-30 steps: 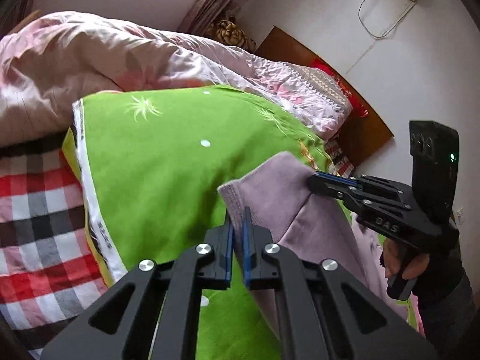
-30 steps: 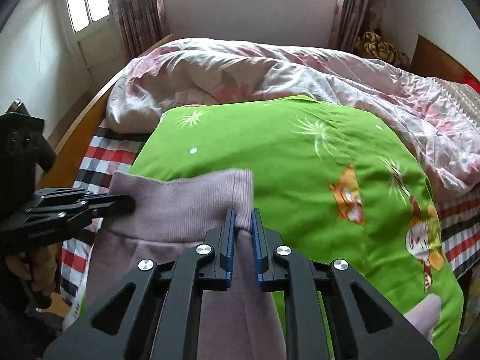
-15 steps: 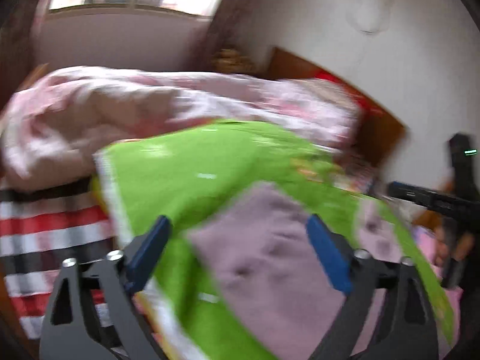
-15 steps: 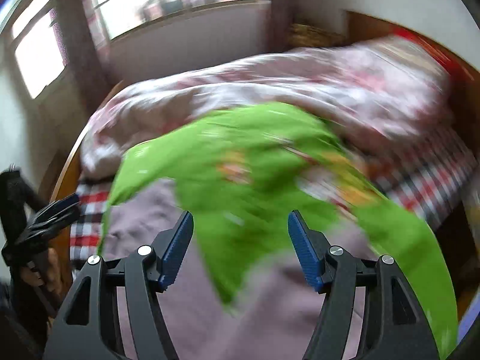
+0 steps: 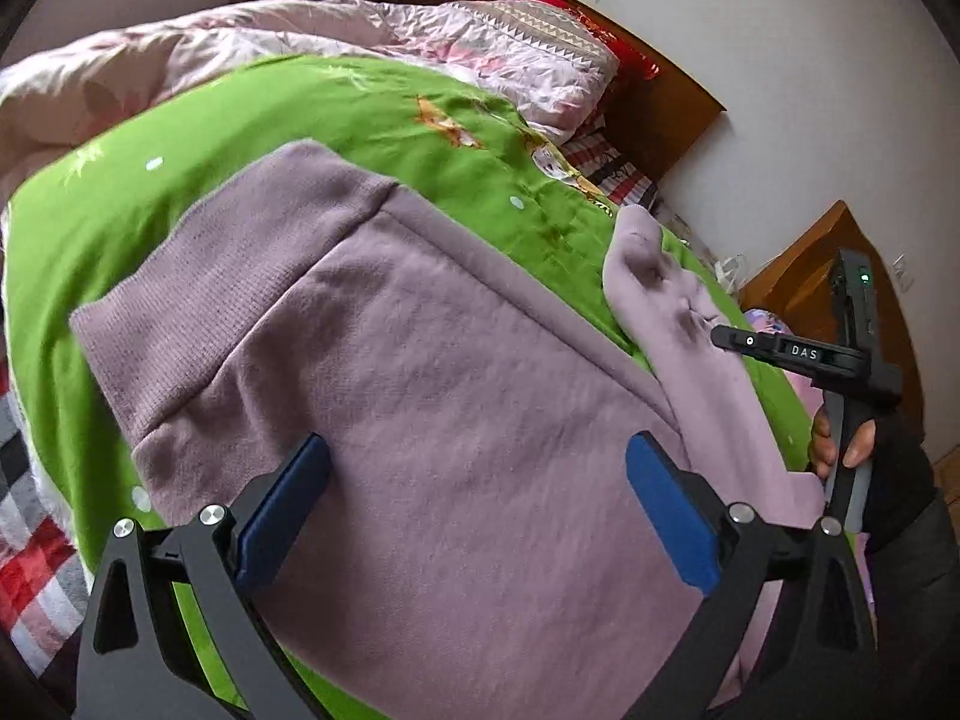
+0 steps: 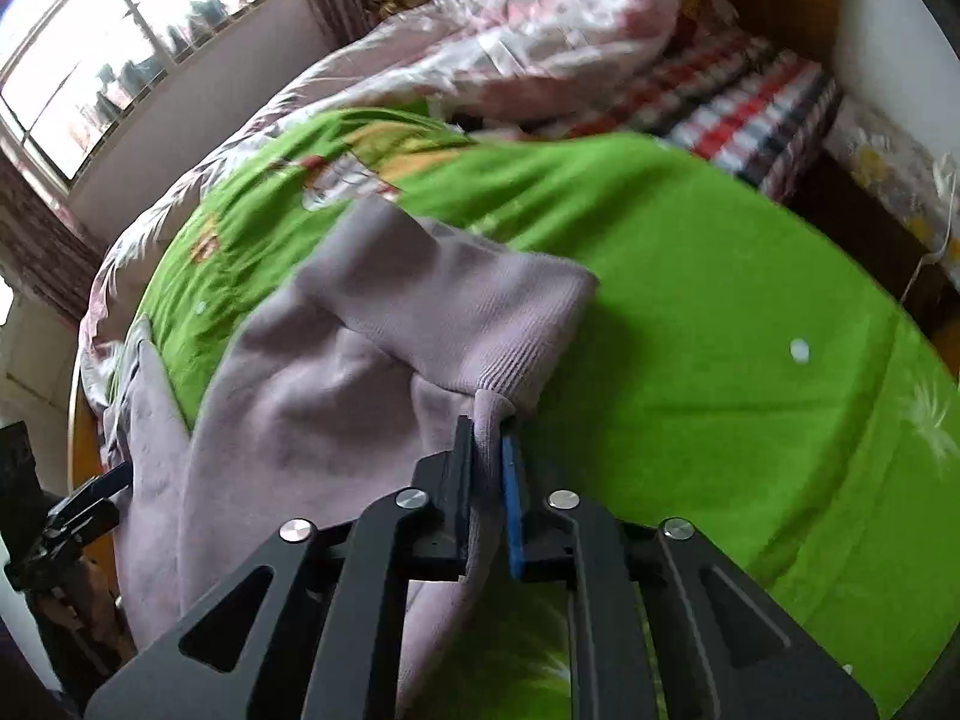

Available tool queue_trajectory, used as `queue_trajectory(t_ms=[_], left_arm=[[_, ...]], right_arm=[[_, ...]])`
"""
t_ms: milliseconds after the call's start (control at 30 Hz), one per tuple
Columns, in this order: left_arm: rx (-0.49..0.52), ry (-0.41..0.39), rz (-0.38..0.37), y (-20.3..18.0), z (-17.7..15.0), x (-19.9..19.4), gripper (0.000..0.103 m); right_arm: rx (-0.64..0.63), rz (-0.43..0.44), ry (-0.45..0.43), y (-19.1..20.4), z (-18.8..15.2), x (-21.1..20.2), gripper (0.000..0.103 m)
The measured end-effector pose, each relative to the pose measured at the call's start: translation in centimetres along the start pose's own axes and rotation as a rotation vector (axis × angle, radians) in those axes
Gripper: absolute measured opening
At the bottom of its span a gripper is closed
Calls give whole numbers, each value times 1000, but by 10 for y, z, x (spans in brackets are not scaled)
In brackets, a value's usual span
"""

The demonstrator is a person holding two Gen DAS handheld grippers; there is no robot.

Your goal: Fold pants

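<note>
The mauve pants (image 5: pixel 456 396) lie spread on the green blanket (image 5: pixel 180 180) covering the bed. The right gripper (image 6: pixel 487 468) has just closed its jaws and pinches the ribbed cuff (image 6: pixel 510 324); the left gripper (image 5: pixel 474 516) hovers over the fabric, jaws wide apart, holding nothing

A wooden-framed bed (image 5: pixel 654 114) is covered w/ a red-checked sheet (image 5: pixel 36 564). A crumpled pink quilt (image 5: pixel 252 42) is heaped at the far side. A green cartoon-print blanket (image 5: pixel 198 138) is spread over the sheet; mauve pants (image 5: pixel 420 396) are laid on it.
</note>
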State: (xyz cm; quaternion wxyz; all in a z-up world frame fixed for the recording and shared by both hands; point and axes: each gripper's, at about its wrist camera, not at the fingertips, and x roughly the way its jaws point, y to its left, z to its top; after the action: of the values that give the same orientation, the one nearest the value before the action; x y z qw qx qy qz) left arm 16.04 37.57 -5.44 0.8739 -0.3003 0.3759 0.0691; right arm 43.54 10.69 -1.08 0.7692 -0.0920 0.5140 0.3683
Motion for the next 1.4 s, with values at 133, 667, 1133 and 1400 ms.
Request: queue_trajectory(t_ms=[133,667,1133,1400], left_arm=[[-81,-103,-20,9,1,-19,99],[-373,-295,32,116,-47,-105,99],[-158,-224,-112,52,-7,-63,76],[-190,-126,-68,54,5,-22,54]], right_arm=[[-101,44,-123,57,7,-44,9],[-638,255,143,339,-50,42,19],[-465,194,-59,210,26,19,45],[-453,311,16,203,23,50,43]])
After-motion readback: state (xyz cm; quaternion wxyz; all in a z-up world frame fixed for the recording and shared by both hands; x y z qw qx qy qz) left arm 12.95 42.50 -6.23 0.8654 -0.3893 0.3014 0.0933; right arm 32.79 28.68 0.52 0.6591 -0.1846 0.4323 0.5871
